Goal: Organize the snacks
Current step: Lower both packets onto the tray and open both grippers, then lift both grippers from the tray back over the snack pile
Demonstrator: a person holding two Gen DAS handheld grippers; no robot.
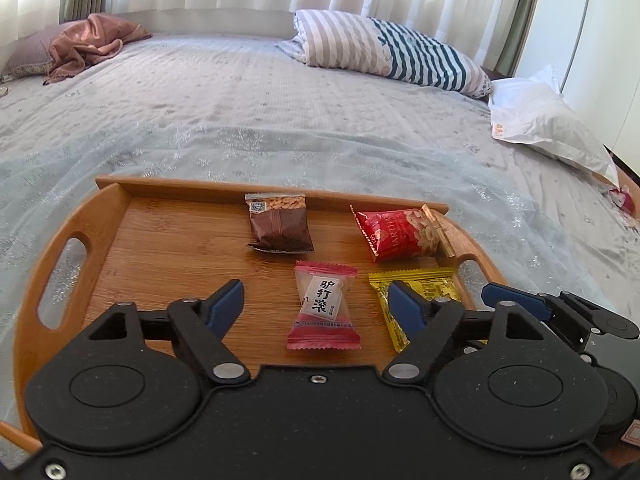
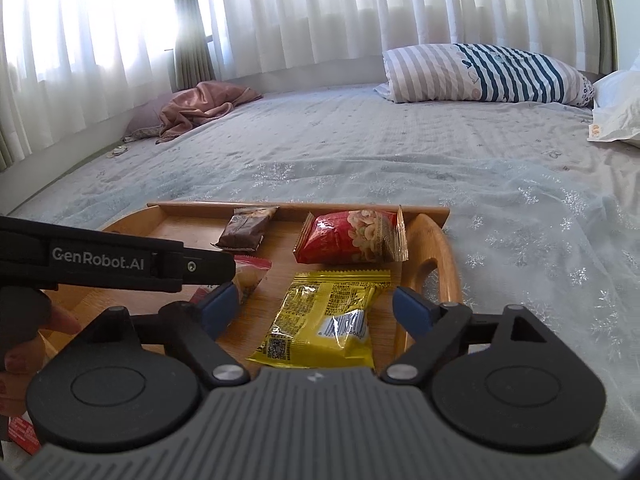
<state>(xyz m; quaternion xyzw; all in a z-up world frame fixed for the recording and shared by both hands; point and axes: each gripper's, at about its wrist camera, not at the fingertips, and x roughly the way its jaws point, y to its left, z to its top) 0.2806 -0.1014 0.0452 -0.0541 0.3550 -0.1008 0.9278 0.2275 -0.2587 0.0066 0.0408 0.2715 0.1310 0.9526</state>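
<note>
A wooden tray (image 1: 168, 236) (image 2: 440, 240) lies on the bed with several snack packets on it. In the left wrist view my left gripper (image 1: 316, 300) stands open over a pink-and-white candy packet (image 1: 323, 306), which lies flat between the blue pads without touching them. A brown packet (image 1: 280, 224) (image 2: 246, 228) and a red nut packet (image 1: 400, 234) (image 2: 352, 236) lie farther back. My right gripper (image 2: 316, 304) is open above a yellow packet (image 2: 324, 316) (image 1: 432, 284) that rests on the tray, pads clear of it. The right gripper's finger (image 1: 516, 304) shows at the right edge.
The tray sits on a pale blue bedspread (image 1: 280, 120). A striped pillow (image 1: 392, 52) (image 2: 488, 72) and a white plastic bag (image 1: 548, 124) lie at the far right, a pink cloth (image 1: 88, 44) (image 2: 200, 104) at the far left. Curtains hang behind. A person's fingers (image 2: 24, 344) hold the left gripper.
</note>
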